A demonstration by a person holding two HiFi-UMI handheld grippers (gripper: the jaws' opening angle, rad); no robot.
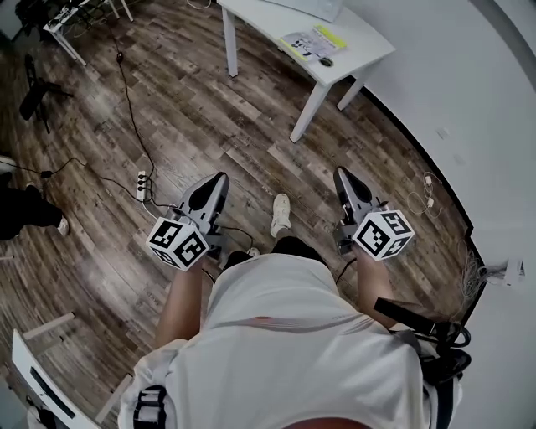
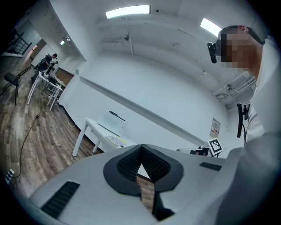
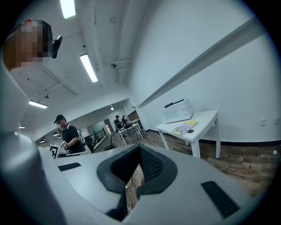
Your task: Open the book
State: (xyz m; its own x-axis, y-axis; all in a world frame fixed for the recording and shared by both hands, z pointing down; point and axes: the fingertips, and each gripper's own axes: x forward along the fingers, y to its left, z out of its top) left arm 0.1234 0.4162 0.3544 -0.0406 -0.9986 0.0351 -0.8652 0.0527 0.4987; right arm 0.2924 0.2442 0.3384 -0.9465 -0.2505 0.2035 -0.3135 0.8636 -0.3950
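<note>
With fingers together and empty, the left gripper (image 1: 219, 178) and the right gripper (image 1: 342, 173) are well apart from the book (image 1: 313, 42) on the upper-right table (image 1: 362, 40), so approaching it seems next.

Bright, even light falls from ceiling strips (image 2: 127, 11) high above your left gripper (image 2: 141, 147) and up-left of your right gripper (image 3: 139, 148), where they glare white. Shadows stay soft. All three pictures bow at the edges and darken in the corners. Both grippers blur close to the lens.
</note>
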